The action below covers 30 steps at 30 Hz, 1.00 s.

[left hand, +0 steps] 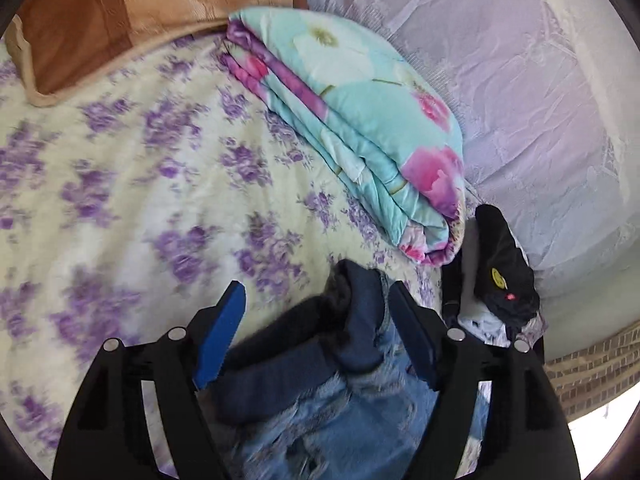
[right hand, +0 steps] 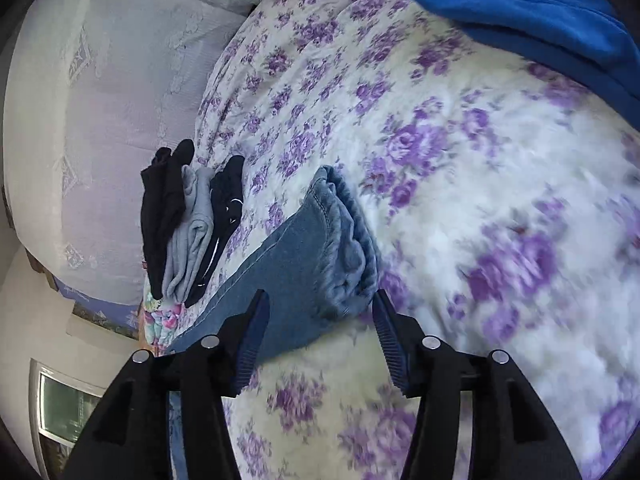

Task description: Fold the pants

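jeans point(right hand: 304, 248) lie on the floral bedspread point(right hand: 460, 208), long axis running from hems toward the left side; right gripper point(right hand: 320, 332) wide open, empty, at the hems; left gripper point(left hand: 316, 328) open, straddling denim, clamping nothing

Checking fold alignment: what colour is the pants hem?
Faded blue denim hem, clearest in the right wrist view.

Between the left tongs point(left hand: 316, 320), matt faded denim pants point(left hand: 340, 412) with fleecy lining; beyond, a smooth cotton quilt point(left hand: 360, 120) on the soft bedspread point(left hand: 120, 180).
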### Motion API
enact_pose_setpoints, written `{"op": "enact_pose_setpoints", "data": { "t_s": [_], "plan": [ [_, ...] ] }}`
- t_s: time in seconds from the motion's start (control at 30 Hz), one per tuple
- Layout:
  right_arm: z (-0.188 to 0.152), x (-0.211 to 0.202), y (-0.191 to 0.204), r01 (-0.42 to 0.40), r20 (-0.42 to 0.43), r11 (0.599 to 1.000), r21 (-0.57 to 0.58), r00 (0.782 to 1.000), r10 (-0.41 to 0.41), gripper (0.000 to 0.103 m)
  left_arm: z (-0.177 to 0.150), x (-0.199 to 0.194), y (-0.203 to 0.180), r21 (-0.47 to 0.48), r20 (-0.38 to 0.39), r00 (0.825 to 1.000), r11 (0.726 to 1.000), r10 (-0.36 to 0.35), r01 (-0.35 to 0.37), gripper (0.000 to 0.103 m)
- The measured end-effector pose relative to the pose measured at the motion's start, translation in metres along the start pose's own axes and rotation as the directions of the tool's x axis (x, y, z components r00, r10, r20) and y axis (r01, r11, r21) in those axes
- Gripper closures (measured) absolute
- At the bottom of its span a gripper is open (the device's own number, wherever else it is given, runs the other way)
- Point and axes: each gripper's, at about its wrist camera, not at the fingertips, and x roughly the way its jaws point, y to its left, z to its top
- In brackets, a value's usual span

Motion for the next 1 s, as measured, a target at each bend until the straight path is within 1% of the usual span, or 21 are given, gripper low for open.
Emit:
{"op": "enact_pose_setpoints", "data": {
  "t_s": [0.1,0.2,0.33,0.43,0.53,0.57,0.6,0.67,0.7,0.8,0.87,0.9,0.93,0.97,1.0],
  "plan": [
    [-0.045,-0.032,0.005,-0.061,-0.033,0.998,-0.017,0.998,0.060,0.047,-0.030,-0.037,0.006,0.013,0.012,1.000,1.000,-0.013,0.013,0.029],
    [-0.097,-0.060,0.007,-0.093,-0.079,0.995,-0.034,0.993,0.090,0.046,-0.071,-0.056,0.017,0.019,-0.001,0.999,0.999,-0.041,0.041,0.023],
    [-0.159,-0.092,0.007,-0.106,-0.157,0.992,-0.067,0.983,0.095,0.045,-0.131,-0.062,0.022,0.037,-0.050,0.995,0.995,-0.086,0.088,0.022],
    [-0.190,-0.104,0.001,-0.136,-0.191,0.989,-0.053,0.974,0.123,0.045,-0.166,-0.062,0.018,0.083,-0.062,0.996,0.994,-0.071,0.076,0.021],
    [-0.216,-0.100,-0.010,-0.181,-0.244,0.984,0.003,0.954,0.176,0.045,-0.193,-0.063,0.019,0.106,-0.075,0.996,0.992,-0.053,0.061,0.019],
    [-0.226,-0.094,-0.014,-0.196,-0.267,0.980,0.018,0.944,0.194,0.045,-0.199,-0.064,0.021,0.103,-0.080,0.995,0.992,-0.060,0.068,0.018],
    [-0.232,-0.090,-0.017,-0.199,-0.269,0.980,0.024,0.943,0.198,0.046,-0.204,-0.063,0.024,0.096,-0.089,0.994,0.993,-0.067,0.076,0.018],
    [-0.240,-0.092,-0.013,-0.206,-0.246,0.978,-0.020,0.950,0.195,0.046,-0.210,-0.061,0.029,0.075,-0.098,0.992,0.994,-0.073,0.081,0.017],
    [-0.242,-0.094,-0.010,-0.211,-0.246,0.977,-0.028,0.949,0.198,0.041,-0.212,-0.060,0.031,0.070,-0.098,0.992,0.994,-0.073,0.080,0.017],
    [-0.243,-0.089,-0.003,-0.230,-0.243,0.973,-0.036,0.946,0.215,0.040,-0.213,-0.058,0.035,0.064,-0.100,0.993,0.995,-0.068,0.075,0.017],
    [-0.242,-0.088,0.002,-0.235,-0.214,0.971,-0.052,0.952,0.219,0.045,-0.211,-0.056,0.034,0.062,-0.099,0.993,0.996,-0.062,0.068,0.017],
    [-0.244,-0.087,0.003,-0.241,-0.205,0.969,-0.053,0.952,0.226,0.051,-0.210,-0.055,0.034,0.058,-0.100,0.993,0.996,-0.058,0.064,0.017],
    [-0.244,-0.084,0.006,-0.235,-0.200,0.970,-0.056,0.955,0.219,0.051,-0.208,-0.055,0.033,0.054,-0.100,0.993,0.997,-0.057,0.063,0.017],
    [-0.244,-0.082,0.008,-0.218,-0.203,0.973,-0.072,0.959,0.200,0.051,-0.206,-0.054,0.034,0.048,-0.100,0.993,0.997,-0.056,0.061,0.017],
    [-0.245,-0.079,0.009,-0.199,-0.203,0.975,-0.097,0.963,0.177,0.055,-0.203,-0.054,0.035,0.038,-0.097,0.994,0.997,-0.056,0.060,0.017]
  ]
}}
